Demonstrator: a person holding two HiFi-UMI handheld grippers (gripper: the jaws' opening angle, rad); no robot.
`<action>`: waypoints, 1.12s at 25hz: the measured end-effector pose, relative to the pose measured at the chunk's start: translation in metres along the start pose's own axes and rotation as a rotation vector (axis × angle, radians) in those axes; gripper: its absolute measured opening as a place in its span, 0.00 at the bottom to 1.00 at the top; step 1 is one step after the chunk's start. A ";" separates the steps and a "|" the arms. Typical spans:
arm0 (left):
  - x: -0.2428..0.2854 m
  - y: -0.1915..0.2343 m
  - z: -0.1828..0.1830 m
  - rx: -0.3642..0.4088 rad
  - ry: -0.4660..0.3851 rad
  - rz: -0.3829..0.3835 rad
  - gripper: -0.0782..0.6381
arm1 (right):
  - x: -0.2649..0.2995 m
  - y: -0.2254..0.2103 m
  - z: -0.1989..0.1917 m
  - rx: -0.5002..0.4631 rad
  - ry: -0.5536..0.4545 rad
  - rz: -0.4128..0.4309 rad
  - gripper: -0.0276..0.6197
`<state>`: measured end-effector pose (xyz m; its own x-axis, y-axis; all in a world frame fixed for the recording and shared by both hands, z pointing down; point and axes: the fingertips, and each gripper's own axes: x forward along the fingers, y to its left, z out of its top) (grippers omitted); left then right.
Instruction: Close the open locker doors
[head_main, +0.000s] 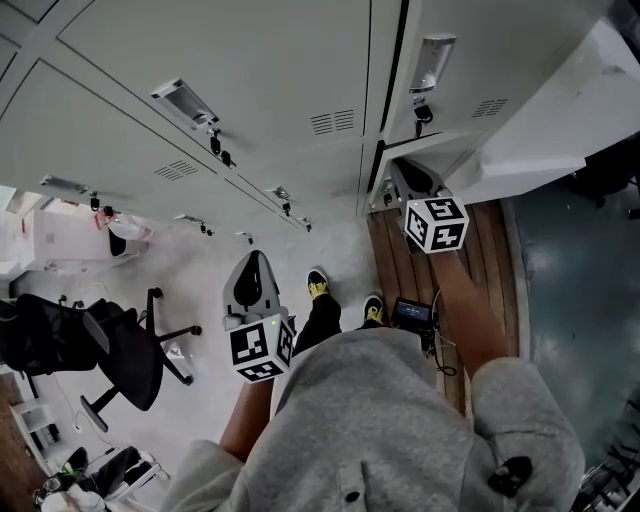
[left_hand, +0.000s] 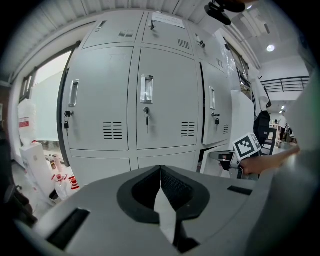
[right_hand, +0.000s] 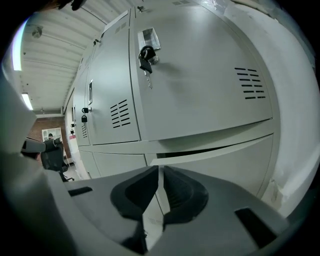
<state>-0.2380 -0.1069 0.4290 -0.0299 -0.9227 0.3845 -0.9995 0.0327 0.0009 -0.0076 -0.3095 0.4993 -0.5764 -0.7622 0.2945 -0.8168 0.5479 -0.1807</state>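
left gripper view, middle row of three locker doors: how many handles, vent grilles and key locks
handles: 3
vent grilles: 3
key locks: 3
total: 9

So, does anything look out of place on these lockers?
Yes. The lower door in front of the right gripper stands ajar: a dark gap runs along its top edge, while the doors further left sit flush.
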 end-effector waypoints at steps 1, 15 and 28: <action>0.003 0.003 0.001 0.000 0.002 -0.001 0.12 | 0.004 0.000 0.000 0.002 0.000 -0.002 0.13; 0.039 0.021 0.004 0.010 0.033 -0.038 0.12 | 0.038 0.000 0.001 0.008 0.015 -0.035 0.13; 0.044 0.022 0.005 0.009 0.034 -0.050 0.12 | 0.044 -0.001 0.000 -0.034 0.045 -0.052 0.13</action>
<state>-0.2610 -0.1491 0.4413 0.0202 -0.9095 0.4152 -0.9998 -0.0163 0.0129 -0.0324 -0.3439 0.5122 -0.5314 -0.7739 0.3446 -0.8437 0.5203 -0.1325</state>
